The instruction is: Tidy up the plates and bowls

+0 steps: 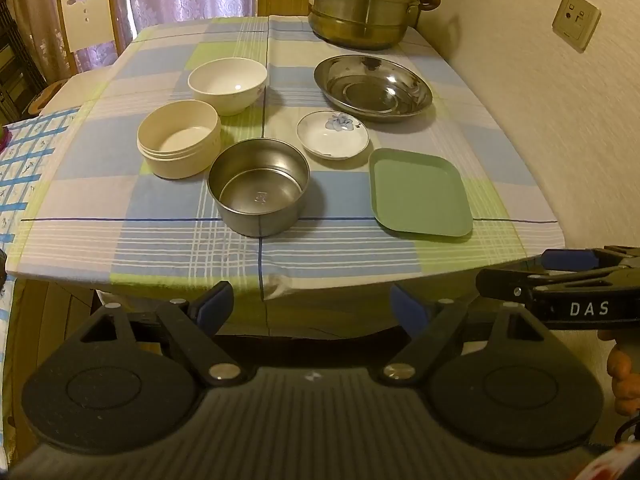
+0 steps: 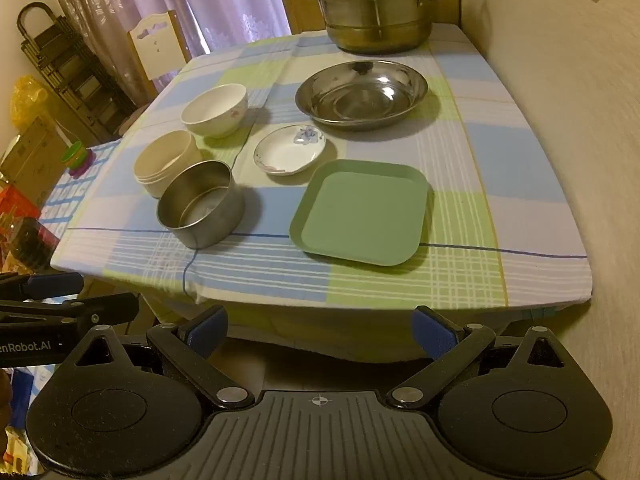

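Note:
On the checked tablecloth stand a white ceramic bowl (image 1: 227,85) (image 2: 214,109), a cream round container (image 1: 178,145) (image 2: 166,161), a steel round bowl (image 1: 259,192) (image 2: 201,209), a small white flowered saucer (image 1: 332,135) (image 2: 289,149), a wide steel plate (image 1: 373,87) (image 2: 361,94) and a green square plate (image 1: 420,193) (image 2: 362,213). My left gripper (image 1: 312,308) is open and empty, before the table's front edge. My right gripper (image 2: 320,330) is open and empty, also short of the edge; it shows at the right in the left wrist view (image 1: 560,280).
A tall steel steamer pot (image 1: 366,2) (image 2: 374,8) stands at the back of the table. The wall (image 1: 560,120) runs along the right side. A wooden chair (image 1: 86,16) (image 2: 158,42) stands at the far left, with clutter on the left (image 2: 28,184).

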A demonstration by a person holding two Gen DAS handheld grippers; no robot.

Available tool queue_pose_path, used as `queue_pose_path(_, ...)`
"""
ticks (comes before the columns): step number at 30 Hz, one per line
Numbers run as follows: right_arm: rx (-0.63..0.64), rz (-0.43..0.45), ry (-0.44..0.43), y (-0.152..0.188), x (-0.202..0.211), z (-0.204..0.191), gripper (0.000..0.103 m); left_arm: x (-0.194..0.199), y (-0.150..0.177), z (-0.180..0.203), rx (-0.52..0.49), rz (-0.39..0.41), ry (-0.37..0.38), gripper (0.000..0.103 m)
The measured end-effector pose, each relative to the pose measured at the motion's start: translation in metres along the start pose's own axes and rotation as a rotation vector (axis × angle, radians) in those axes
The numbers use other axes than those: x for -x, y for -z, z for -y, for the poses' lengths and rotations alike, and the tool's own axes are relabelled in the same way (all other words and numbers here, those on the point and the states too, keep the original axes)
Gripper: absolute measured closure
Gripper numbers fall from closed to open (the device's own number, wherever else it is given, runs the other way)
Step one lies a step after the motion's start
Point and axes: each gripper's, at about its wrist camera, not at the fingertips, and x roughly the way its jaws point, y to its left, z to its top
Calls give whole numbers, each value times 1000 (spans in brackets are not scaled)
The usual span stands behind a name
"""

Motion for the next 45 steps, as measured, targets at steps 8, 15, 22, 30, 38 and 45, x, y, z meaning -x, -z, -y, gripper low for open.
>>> queue_pose_path(8,0,2,3,1,0,-1,5,3,-1,-1,2,-1,1,20)
queue_pose_path(15,0,2,3,-2,1,1,5,2,-1,0,2,-2,3,20)
queue_pose_path(22,1,2,5,-2,1,0,5,2,0,1,4,-5,4,20)
queue_pose_path(30,2,2,5,-3,0,1,5,1,0,2,4,-6,4,20)
queue_pose_path(38,3,3,6,-3,0,1,5,1,-1,1,4,-7,6,20)
queue_pose_path(45,3,2,8,-5,0,3,5,1,-1,1,4,-8,5,20)
